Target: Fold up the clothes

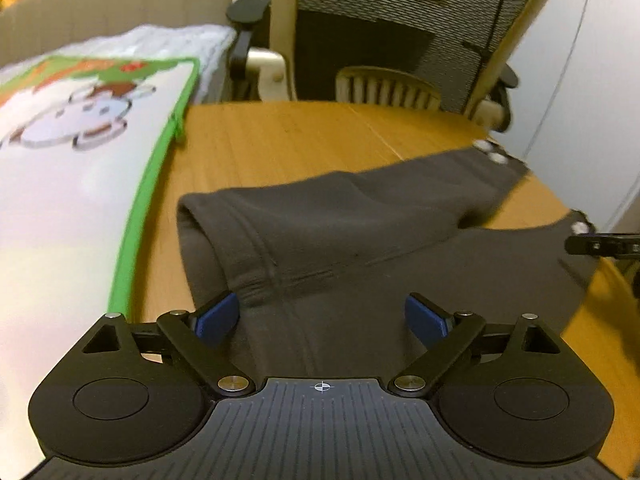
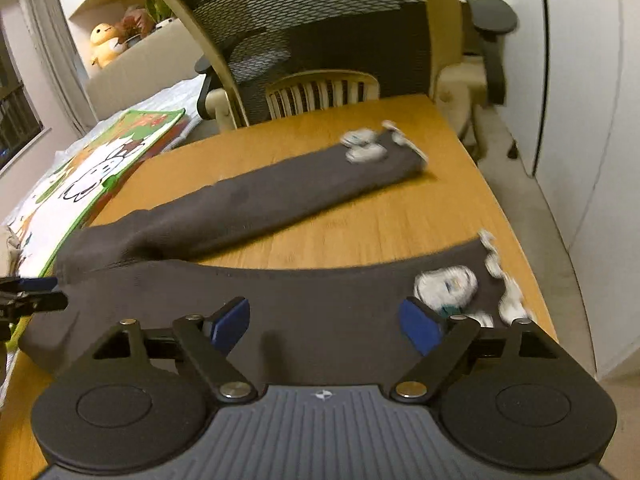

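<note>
Dark grey trousers (image 1: 340,232) lie flat on the wooden table (image 1: 300,136), their two legs spread apart. The far leg (image 2: 280,184) ends in a white-patterned cuff (image 2: 364,144), as does the near leg (image 2: 320,288), whose cuff (image 2: 448,284) lies by the table's right edge. My left gripper (image 1: 322,312) is open just above the waist end, blue pads wide apart with cloth below them. My right gripper (image 2: 324,316) is open over the near leg, close to its cuff. Each gripper shows at the edge of the other's view: the left gripper (image 2: 28,296) and the right gripper (image 1: 600,244).
A white zip bag with green trim and a cartoon print (image 1: 80,140) lies along the table's left side, also seen as the bag (image 2: 92,176). A mesh-backed office chair (image 2: 300,20) stands behind the far edge. The table's right edge (image 2: 532,264) drops to the floor.
</note>
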`<act>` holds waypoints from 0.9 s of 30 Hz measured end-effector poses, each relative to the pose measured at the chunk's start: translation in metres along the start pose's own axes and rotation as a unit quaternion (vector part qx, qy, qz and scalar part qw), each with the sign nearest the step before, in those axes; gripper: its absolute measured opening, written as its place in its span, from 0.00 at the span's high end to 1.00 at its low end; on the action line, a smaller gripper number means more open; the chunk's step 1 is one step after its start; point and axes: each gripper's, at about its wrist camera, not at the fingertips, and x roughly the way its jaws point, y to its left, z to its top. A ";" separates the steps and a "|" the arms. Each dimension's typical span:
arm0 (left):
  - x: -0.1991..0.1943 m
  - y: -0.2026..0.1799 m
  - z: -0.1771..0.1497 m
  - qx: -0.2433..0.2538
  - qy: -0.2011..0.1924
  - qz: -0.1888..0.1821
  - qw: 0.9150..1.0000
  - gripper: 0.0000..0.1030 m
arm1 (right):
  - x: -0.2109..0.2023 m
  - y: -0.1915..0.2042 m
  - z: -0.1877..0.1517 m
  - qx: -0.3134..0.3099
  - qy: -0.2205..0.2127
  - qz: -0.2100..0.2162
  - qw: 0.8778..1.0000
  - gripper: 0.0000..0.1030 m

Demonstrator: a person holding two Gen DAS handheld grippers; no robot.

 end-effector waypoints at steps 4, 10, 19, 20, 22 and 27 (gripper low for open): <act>0.037 0.005 0.029 0.025 -0.018 0.032 0.999 0.08 | 0.036 0.011 0.022 -0.050 -0.030 -0.027 0.998 0.16; 0.051 -0.001 0.043 0.023 -0.046 0.072 0.996 0.08 | 0.056 0.007 0.022 -0.071 -0.061 -0.042 0.995 0.11; -0.015 -0.049 -0.012 -0.069 -0.093 0.088 0.989 0.01 | 0.008 0.016 -0.033 -0.022 -0.085 -0.033 0.996 0.00; -0.017 -0.056 -0.020 -0.070 -0.089 0.094 0.989 0.00 | 0.004 0.016 -0.039 -0.014 -0.080 -0.032 0.996 0.00; -0.021 -0.065 -0.030 -0.069 -0.077 0.096 0.990 0.00 | -0.004 0.020 -0.050 -0.004 -0.075 -0.031 0.997 0.00; -0.029 -0.080 -0.047 -0.076 -0.057 0.094 0.991 0.00 | -0.024 0.038 -0.073 -0.020 -0.068 -0.026 0.997 0.00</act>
